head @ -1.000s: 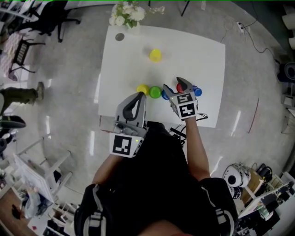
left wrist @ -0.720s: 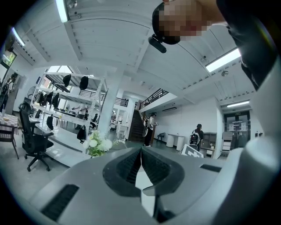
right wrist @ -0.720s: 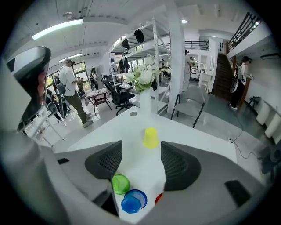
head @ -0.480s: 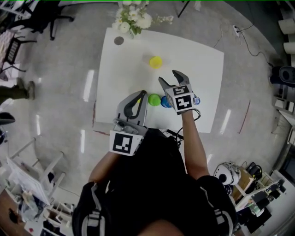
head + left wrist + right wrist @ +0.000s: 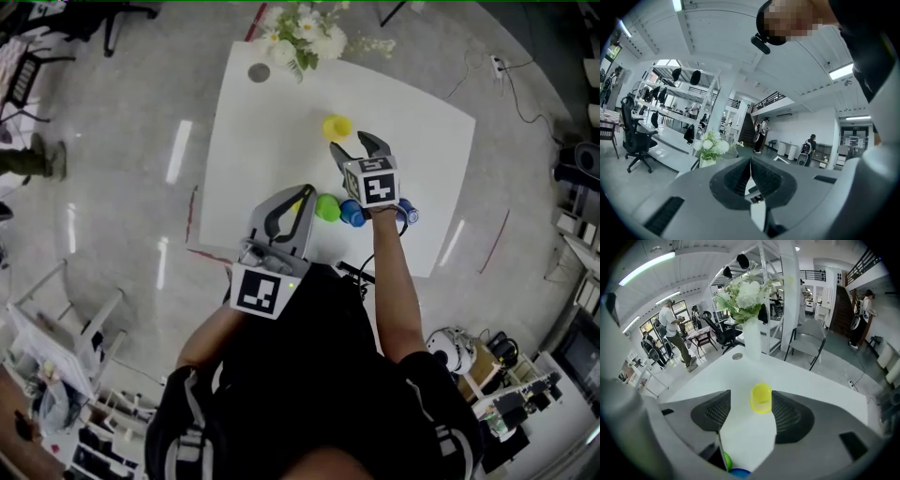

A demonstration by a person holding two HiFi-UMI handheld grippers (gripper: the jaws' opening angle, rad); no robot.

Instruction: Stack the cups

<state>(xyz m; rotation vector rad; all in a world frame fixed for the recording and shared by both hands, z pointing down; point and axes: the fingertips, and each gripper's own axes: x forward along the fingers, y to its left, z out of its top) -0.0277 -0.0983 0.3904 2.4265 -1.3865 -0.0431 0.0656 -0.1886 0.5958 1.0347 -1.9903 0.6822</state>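
Progress: 0 stacks visible. 1 yellow plastic cup [image 5: 761, 398] alone mid white table [image 5: 262, 131], just ahead of right gripper [image 5: 750, 413], jaws wide, empty. Green plastic cup [image 5: 326, 207] and blue plastic cup [image 5: 352, 214] at near edge. Left gripper [image 5: 750, 164] jaws together, empty. All stacking left.

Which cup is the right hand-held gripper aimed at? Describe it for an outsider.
On the white table with the flower vase at its far edge, look mid-table, just ahead of the open right hand-held gripper. The yellow cup there stands alone; the green cup and blue cup sit side by side at the near edge.
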